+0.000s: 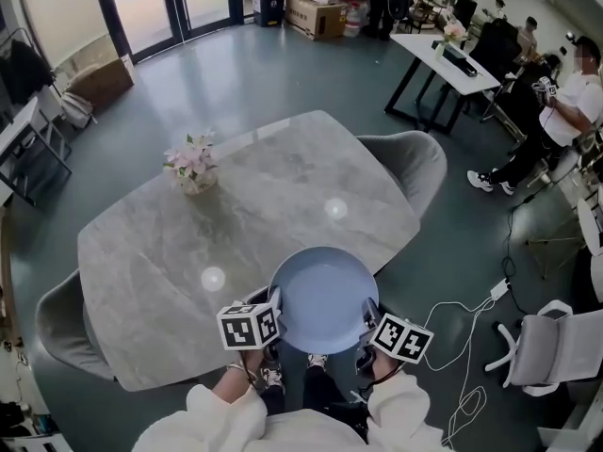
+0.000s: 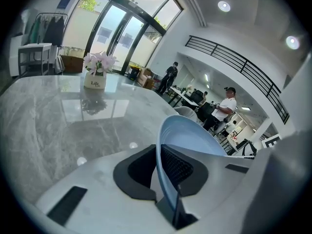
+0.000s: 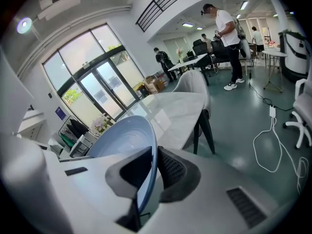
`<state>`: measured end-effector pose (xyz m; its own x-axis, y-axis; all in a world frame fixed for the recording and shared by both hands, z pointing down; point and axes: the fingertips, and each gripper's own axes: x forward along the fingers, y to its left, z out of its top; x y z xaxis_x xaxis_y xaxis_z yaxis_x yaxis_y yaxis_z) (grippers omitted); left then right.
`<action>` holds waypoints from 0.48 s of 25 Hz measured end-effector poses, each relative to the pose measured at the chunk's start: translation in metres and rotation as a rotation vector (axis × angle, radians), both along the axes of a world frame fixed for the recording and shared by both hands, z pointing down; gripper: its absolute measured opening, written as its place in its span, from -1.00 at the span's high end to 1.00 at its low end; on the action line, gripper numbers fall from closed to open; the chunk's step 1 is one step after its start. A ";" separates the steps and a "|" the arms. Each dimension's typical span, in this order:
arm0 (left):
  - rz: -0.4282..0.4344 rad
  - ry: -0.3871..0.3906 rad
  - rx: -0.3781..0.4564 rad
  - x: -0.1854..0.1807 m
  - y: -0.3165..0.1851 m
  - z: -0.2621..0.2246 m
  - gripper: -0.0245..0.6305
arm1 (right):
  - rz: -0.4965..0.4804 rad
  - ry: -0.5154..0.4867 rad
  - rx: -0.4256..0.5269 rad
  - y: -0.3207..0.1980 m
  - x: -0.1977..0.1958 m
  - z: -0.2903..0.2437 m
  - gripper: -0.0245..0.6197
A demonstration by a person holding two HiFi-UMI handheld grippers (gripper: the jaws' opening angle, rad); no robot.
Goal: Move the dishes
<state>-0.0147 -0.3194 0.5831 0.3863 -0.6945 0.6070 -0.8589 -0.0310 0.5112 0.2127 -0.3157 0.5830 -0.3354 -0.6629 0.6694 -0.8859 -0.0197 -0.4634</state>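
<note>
We hold the round pale-blue plate (image 1: 323,295) above the near edge of the grey marble table (image 1: 170,252), left gripper (image 1: 279,316) and right gripper (image 1: 368,316) pinched narrow on its opposite rims, bare tabletop lying farther ahead.

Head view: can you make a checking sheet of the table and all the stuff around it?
Surface: grey marble table, shiny, ceiling lights mirrored in it.
Job's things: one blue dish at the near edge.
Clutter: flower pot on the table's far left.
Grippers: left gripper and right gripper each shut on the dish's rim, opposite sides.
Cables: white cable looped on the floor, right.
Surroundings: grey chairs, white office chair, people, cardboard boxes.
</note>
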 end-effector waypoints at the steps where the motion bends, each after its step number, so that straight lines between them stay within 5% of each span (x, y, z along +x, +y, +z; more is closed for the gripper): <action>1: -0.004 -0.004 -0.006 0.002 -0.003 0.003 0.85 | -0.003 -0.004 -0.006 -0.004 0.002 0.004 0.65; 12: -0.082 -0.036 -0.069 0.012 -0.034 0.042 0.85 | -0.114 -0.010 -0.052 -0.061 0.010 0.042 0.65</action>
<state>-0.0029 -0.3538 0.6252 0.3066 -0.6791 0.6670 -0.8750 0.0748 0.4784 0.2224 -0.3767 0.6253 -0.4139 -0.5846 0.6978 -0.8789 0.0571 -0.4735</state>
